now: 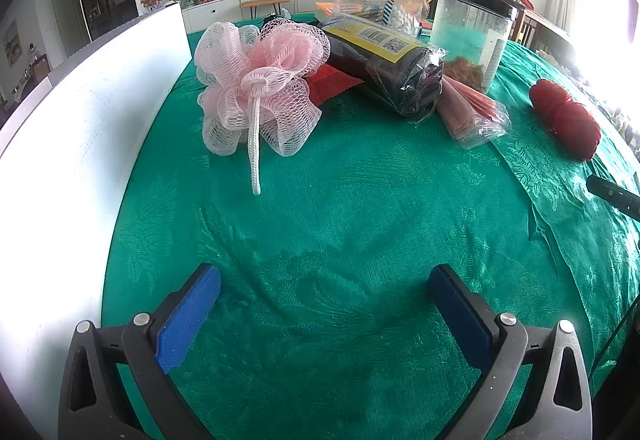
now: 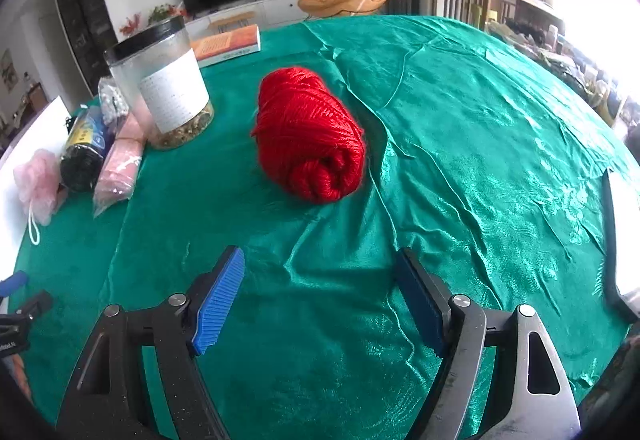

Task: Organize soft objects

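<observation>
A red ball of yarn (image 2: pixel 310 137) lies on the green tablecloth (image 2: pixel 460 159), straight ahead of my right gripper (image 2: pixel 320 260), which stands open and apart from it with nothing between its blue pads. The same yarn (image 1: pixel 566 117) shows at the right of the left wrist view. A pink mesh bath puff (image 1: pixel 256 83) with a white cord lies ahead of my left gripper (image 1: pixel 324 276), also open over bare cloth. The puff (image 2: pixel 38 181) appears small at the left edge of the right wrist view.
A clear jar with a black lid (image 2: pixel 162 79), a black wrapped roll (image 1: pixel 394 69), a pink packet in clear wrap (image 1: pixel 472 111) and a book (image 2: pixel 228 43) stand behind. A white board (image 1: pixel 72 143) lines the left side. A dark-edged white object (image 2: pixel 624 240) sits at the right.
</observation>
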